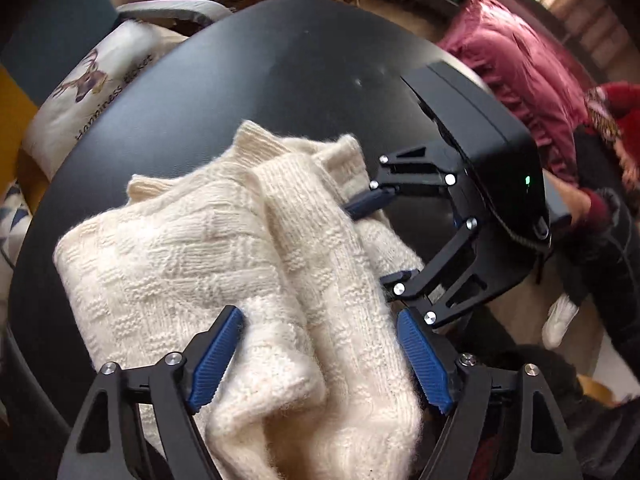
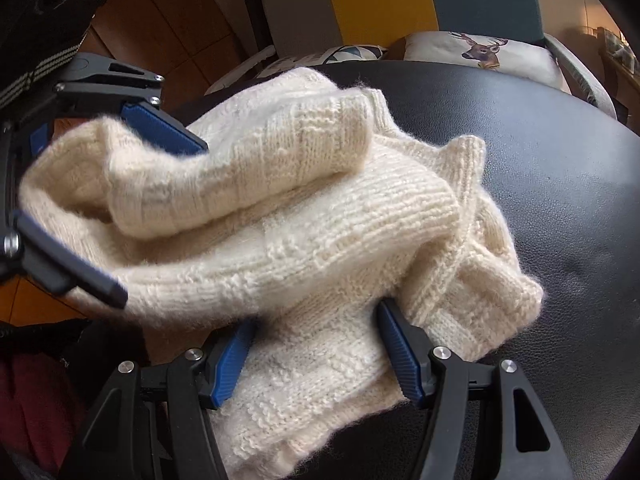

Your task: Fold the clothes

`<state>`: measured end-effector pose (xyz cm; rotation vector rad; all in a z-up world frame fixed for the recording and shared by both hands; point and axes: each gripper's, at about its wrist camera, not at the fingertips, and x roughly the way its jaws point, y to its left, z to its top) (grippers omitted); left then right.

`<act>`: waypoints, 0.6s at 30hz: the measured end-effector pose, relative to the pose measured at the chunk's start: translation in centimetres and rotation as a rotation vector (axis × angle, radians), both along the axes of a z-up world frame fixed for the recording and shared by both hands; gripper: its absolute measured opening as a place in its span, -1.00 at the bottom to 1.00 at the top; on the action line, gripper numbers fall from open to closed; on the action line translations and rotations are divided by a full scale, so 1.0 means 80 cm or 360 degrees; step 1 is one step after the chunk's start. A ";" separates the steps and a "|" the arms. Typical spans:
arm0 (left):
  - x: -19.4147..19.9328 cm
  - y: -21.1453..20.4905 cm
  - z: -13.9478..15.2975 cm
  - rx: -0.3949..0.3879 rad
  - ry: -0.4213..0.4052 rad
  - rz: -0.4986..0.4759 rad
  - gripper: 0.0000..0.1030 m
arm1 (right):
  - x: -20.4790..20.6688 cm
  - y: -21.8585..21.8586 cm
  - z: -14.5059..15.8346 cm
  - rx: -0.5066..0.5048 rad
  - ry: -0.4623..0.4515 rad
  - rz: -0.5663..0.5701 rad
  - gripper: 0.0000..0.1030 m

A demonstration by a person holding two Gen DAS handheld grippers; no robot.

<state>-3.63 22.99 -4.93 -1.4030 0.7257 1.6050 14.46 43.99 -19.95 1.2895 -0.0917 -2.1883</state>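
The sweater (image 1: 224, 264) is a fluffy cream knit, bunched up in soft folds on the round black counter (image 1: 280, 80). It lies on the near side of the counter, with bare black top past it. The left tool (image 1: 320, 356) is low over the sweater, and its two blue fingers (image 1: 216, 356) stand wide apart, one on each side of a thick fold. The wool sits between them, but they are not squeezing it. The right tool (image 2: 316, 352) is at the other side of the sweater. Its blue fingers (image 2: 400, 356) are apart too, with the knit lying between them. In the left view the right tool (image 1: 384, 236) pokes into the sweater's edge from the side, with one blue tip under a fold and the other near the wool. It may be touching the wool there, but the fuzz hides that spot. In the right view the left tool (image 2: 120, 216) reaches in from the far side of the sweater, with a rolled sleeve (image 2: 240, 168) lying across the top of the pile near it. Past the counter, away from the sweater, a white pillow (image 1: 88, 92) with a deer picture rests on a chair. A dark red blanket (image 1: 516, 72) lies beyond the counter's other edge.
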 end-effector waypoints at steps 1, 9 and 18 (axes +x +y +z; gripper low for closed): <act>0.006 0.003 -0.004 -0.0017 -0.0002 -0.0026 0.65 | 0.003 0.003 -0.001 -0.0005 0.0007 0.0007 0.27; 0.034 0.022 -0.042 -0.0257 0.0154 -0.0148 0.85 | 0.043 0.052 -0.010 -0.0085 0.0036 0.0036 0.27; -0.019 -0.019 -0.022 -0.0039 0.0019 0.0384 -0.25 | 0.052 0.048 -0.019 -0.0058 0.0053 0.0031 0.28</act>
